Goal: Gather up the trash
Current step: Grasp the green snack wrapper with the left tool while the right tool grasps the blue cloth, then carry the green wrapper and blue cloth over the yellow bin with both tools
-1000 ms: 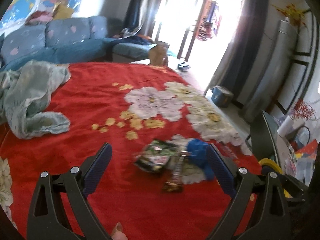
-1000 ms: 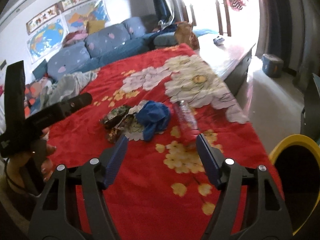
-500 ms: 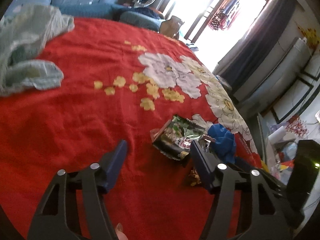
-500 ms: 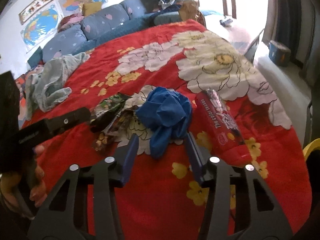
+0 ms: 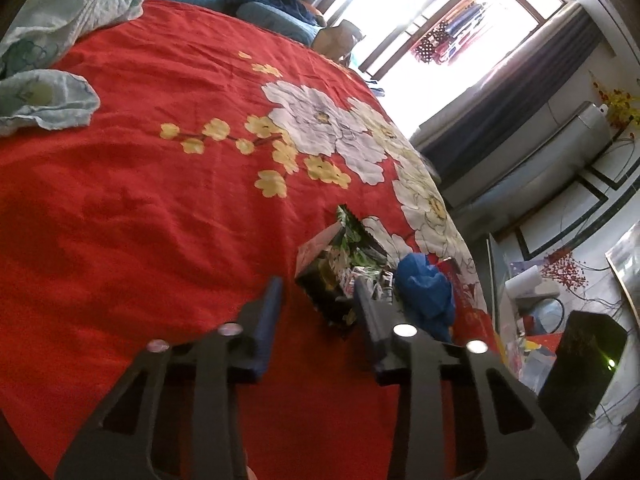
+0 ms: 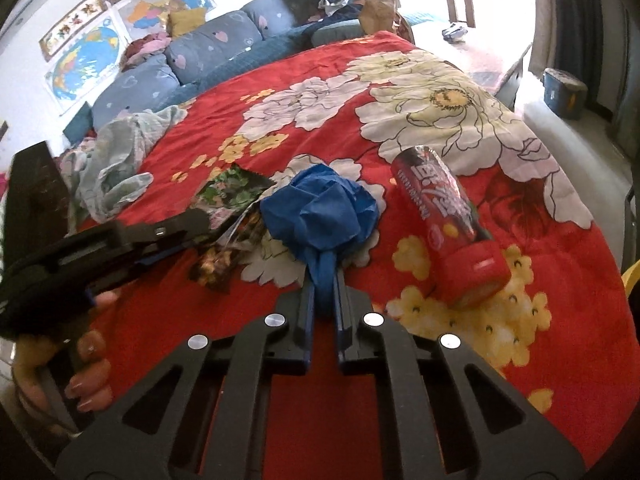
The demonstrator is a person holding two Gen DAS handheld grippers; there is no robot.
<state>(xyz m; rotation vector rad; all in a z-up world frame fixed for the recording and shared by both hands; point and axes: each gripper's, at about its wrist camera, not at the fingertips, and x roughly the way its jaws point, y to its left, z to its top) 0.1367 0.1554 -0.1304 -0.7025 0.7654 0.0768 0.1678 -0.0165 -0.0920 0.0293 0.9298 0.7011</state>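
Observation:
A crumpled blue bag [image 6: 320, 216] lies on the red flowered cloth [image 6: 400, 360]. My right gripper [image 6: 323, 280] is shut on its near tail. A dark green snack wrapper [image 5: 340, 268] lies to the bag's left, and it also shows in the right wrist view [image 6: 232, 196]. My left gripper [image 5: 318, 292] is open, its jaws on either side of the wrapper's near edge; it also shows at the left of the right wrist view [image 6: 160, 236]. A second small wrapper [image 6: 212, 268] lies below it. A red bottle [image 6: 444, 224] lies on its side to the right of the bag. The blue bag also shows in the left wrist view [image 5: 424, 288].
A pale green cloth [image 6: 116, 160] lies bunched at the far left of the cloth-covered surface. A blue sofa [image 6: 192, 60] stands behind. A yellow bin rim [image 6: 632, 276] shows at the right edge. A black box [image 5: 576, 368] stands at the lower right in the left wrist view.
My right gripper moved forward and shut on the blue bag's tail. My left gripper moved closer to the green wrapper and its jaws narrowed around the wrapper's edge.

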